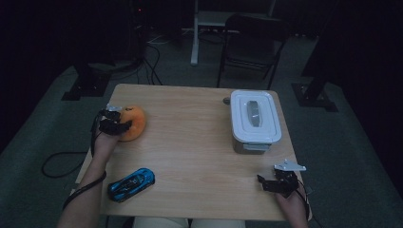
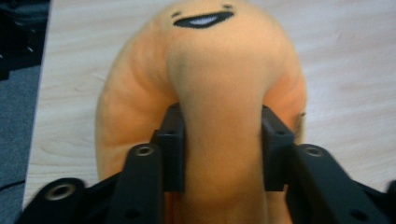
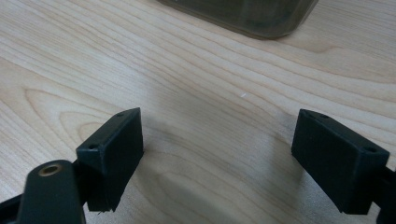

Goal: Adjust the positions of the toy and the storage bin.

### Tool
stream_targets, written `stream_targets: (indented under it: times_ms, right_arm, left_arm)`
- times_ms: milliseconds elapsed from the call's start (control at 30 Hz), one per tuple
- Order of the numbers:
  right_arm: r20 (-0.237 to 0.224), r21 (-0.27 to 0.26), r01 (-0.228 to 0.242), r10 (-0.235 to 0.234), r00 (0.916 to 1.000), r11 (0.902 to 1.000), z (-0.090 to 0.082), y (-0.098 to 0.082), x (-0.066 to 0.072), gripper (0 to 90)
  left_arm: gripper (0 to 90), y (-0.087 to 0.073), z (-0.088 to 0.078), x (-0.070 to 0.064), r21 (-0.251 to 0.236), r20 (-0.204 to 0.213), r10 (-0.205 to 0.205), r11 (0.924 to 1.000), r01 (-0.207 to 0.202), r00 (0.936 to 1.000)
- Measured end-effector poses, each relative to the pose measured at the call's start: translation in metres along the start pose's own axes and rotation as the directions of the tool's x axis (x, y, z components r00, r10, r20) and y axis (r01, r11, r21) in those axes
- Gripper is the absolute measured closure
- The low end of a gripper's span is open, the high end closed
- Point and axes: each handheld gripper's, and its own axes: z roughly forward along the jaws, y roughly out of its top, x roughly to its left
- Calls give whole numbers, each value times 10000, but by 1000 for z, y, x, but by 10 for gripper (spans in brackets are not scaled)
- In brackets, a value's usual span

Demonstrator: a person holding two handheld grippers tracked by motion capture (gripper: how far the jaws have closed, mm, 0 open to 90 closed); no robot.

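The left gripper is clamped on the soft orange plush, which bulges between the pads, so it looks light, squashy and easy to hold mid-body.

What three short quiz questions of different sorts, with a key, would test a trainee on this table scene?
1. True or false: the left hand-held gripper is shut on the orange plush.
2. Multiple choice: what lies at the near left of the table? A) a spoon B) a blue toy car C) a cup
3. Fill in: the right hand-held gripper hangs over bare wood with its jaws ____, near the lidded box.

Key: 1 true, the pads press into the plush from both sides; 2 B; 3 open, nothing between them.
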Motion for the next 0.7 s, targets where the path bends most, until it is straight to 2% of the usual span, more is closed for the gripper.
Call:
stream_targets:
  times_ms: [33, 133, 300, 367, 433, 567, 633, 667, 700]
  right_arm:
    - [1, -1, -1, 1, 10000, 10000, 0, 0, 0, 162]
    - [0, -2, -2, 2, 10000, 10000, 0, 0, 0, 162]
    - [2, -1, -1, 1, 10000, 10000, 0, 0, 0, 162]
    - [2, -2, -2, 2, 10000, 10000, 0, 0, 0, 163]
    - [2, -3, 1, -1, 10000, 10000, 0, 0, 0, 162]
    - [3, -2, 2, -2, 10000, 10000, 0, 0, 0, 163]
    - [3, -1, -2, 2, 10000, 10000, 0, 0, 0, 163]
    - [2, -1, 0, 0, 10000, 10000, 0, 0, 0, 162]
    - [3, -3, -4, 4, 10000, 10000, 0, 0, 0, 163]
  left_arm:
    - [654, 1, -1, -1, -32, -109, 88, 10000, -89, 9999]
    - [656, 5, -7, -6, -11, 57, 239, 9997, -238, 9997]
    - [657, 13, -15, -19, -141, 480, 614, 9980, -608, 9970]
    - [660, 16, -18, -26, -218, 707, 849, 9963, -835, 9939]
    - [659, 20, -20, -38, -330, 984, 1144, 9932, -1117, 9886]
    - [659, 26, -20, -55, -457, 1409, 1425, 9895, -1373, 9797]
    - [659, 29, -19, -66, -520, 1625, 1603, 9867, -1538, 9736]
    - [660, 32, -18, -72, -467, 1786, 1801, 9836, -1745, 9673]
    - [659, 33, -18, -76, -492, 1832, 1886, 9819, -1826, 9648]
